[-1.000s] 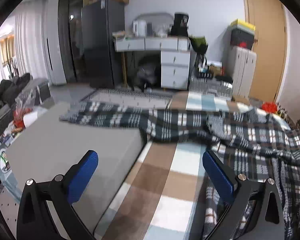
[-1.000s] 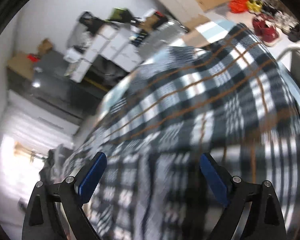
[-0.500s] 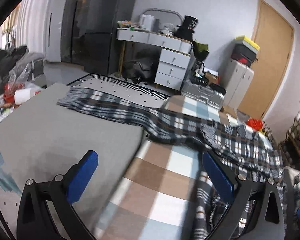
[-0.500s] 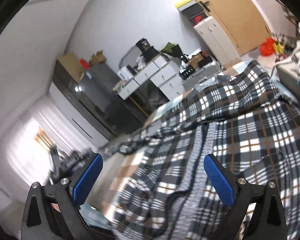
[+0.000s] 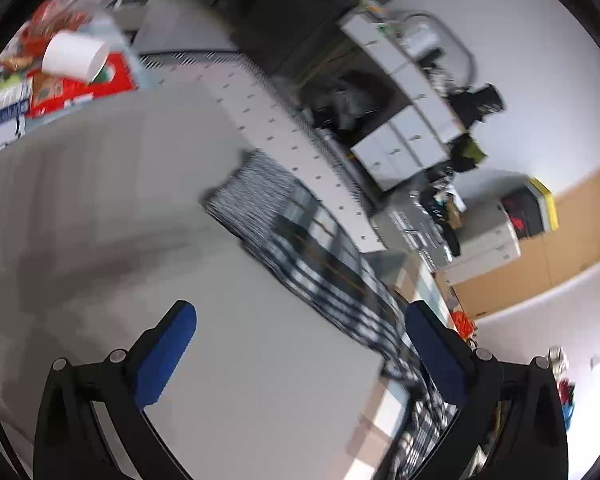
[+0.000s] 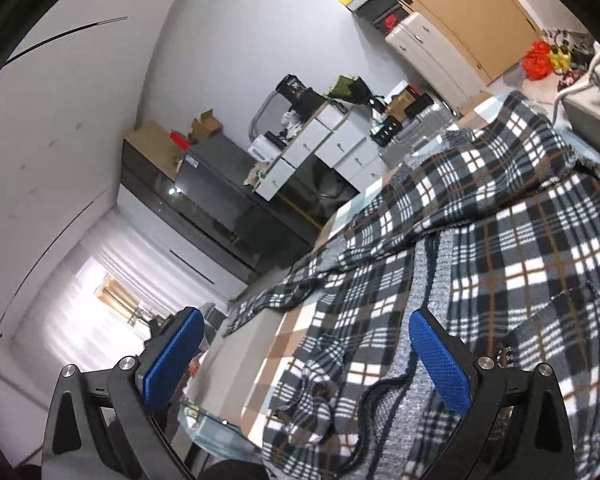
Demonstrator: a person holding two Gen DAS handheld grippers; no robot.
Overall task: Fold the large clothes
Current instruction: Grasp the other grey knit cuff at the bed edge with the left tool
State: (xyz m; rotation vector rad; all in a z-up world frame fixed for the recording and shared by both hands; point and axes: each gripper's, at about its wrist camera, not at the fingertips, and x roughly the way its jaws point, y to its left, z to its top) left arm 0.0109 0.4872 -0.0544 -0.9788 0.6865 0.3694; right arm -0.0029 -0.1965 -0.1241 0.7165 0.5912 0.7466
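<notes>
- Plaid flannel, black and white with thin brown lines, makes up the large shirt (image 6: 480,240), which lies spread and rumpled over a checked brown, white and pale-blue bedspread (image 6: 296,332).
- One sleeve (image 5: 284,216) stretches away from the shirt body onto a plain grey surface (image 5: 100,208) beside the bedspread; its cuff end lies flat there, blurred in the left wrist view.
- A grey knitted lining (image 6: 424,320) shows along the shirt's open front edge.
- Left tool (image 5: 300,356): blue pads spread wide, nothing between them; it hangs over the grey surface, with the sleeve running past its right finger.
- Right tool (image 6: 304,360): blue pads spread fully apart, pinching nothing; its right finger sits just above the shirt's front edge, its left finger off the bed's side.
- At the far edge of the grey surface lie a white paper cup (image 5: 74,56) on its side and red packaging (image 5: 84,88).
- Against the far wall stand white drawers (image 6: 324,148) and a dark cabinet (image 6: 220,204).
</notes>
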